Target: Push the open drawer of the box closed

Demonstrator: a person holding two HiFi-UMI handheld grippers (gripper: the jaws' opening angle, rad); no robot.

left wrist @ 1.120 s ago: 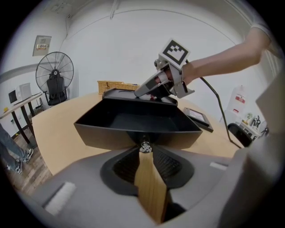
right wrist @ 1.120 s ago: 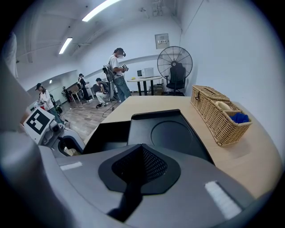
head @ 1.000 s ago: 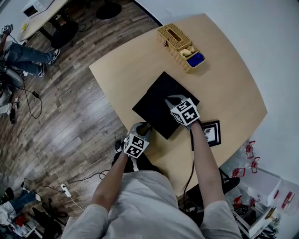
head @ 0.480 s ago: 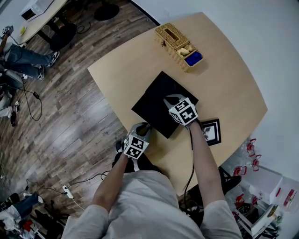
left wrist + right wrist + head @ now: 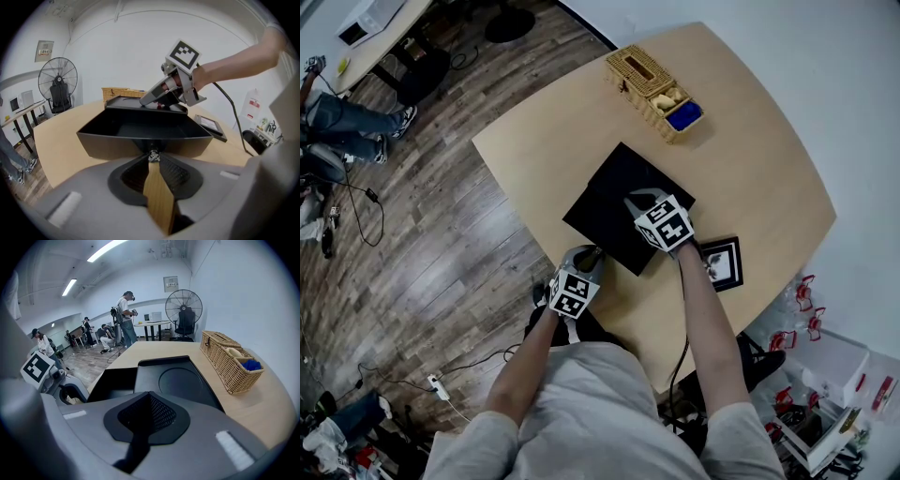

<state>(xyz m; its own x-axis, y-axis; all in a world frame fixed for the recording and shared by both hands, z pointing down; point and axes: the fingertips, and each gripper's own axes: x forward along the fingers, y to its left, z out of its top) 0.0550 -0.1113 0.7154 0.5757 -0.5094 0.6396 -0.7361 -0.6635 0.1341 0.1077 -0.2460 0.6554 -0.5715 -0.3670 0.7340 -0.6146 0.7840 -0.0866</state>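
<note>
A black box (image 5: 623,202) lies on the wooden table (image 5: 750,159), its open drawer (image 5: 140,126) pulled out toward me. My left gripper (image 5: 153,157) (image 5: 587,255) is at the drawer's front wall. Its jaws have just been closing, and the fingertips pinch the small metal knob (image 5: 153,154) between them. My right gripper (image 5: 146,394) (image 5: 637,199) rests its tips on the box's lid (image 5: 187,380), jaws together with nothing held. The left gripper view shows that right gripper (image 5: 146,101) above the drawer's far rim.
A wicker basket (image 5: 654,82) holding a blue and a yellow item stands at the table's far side. A black-framed card (image 5: 722,264) lies right of the box. The table edge runs just behind my left gripper. People (image 5: 125,319) stand far off.
</note>
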